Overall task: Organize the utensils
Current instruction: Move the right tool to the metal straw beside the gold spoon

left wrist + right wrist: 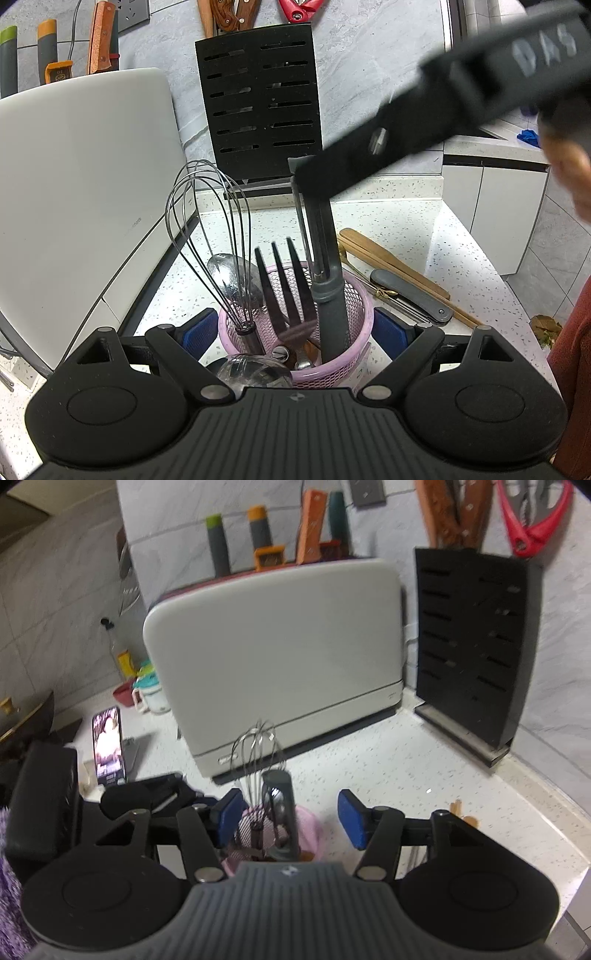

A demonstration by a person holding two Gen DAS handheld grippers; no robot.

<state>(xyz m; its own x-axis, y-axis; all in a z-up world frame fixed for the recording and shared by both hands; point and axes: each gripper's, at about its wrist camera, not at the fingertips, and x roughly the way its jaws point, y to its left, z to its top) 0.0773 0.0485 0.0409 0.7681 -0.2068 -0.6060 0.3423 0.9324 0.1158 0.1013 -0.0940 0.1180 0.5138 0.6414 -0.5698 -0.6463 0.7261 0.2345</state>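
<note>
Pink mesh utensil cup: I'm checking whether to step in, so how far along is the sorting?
Done: the pink mesh utensil cup already holds a wire whisk, a black plastic fork, a steel spoon and a grey-handled peeler. In hand: nothing; the right gripper is open above the peeler, while the left gripper brackets the cup. Left: wooden chopsticks and a grey folding tool on the speckled counter.

The blurred white letters "DAS" can be read on the black gripper arm (480, 88); small grey lettering on the white appliance (81, 177) appears too faint to make out.
</note>
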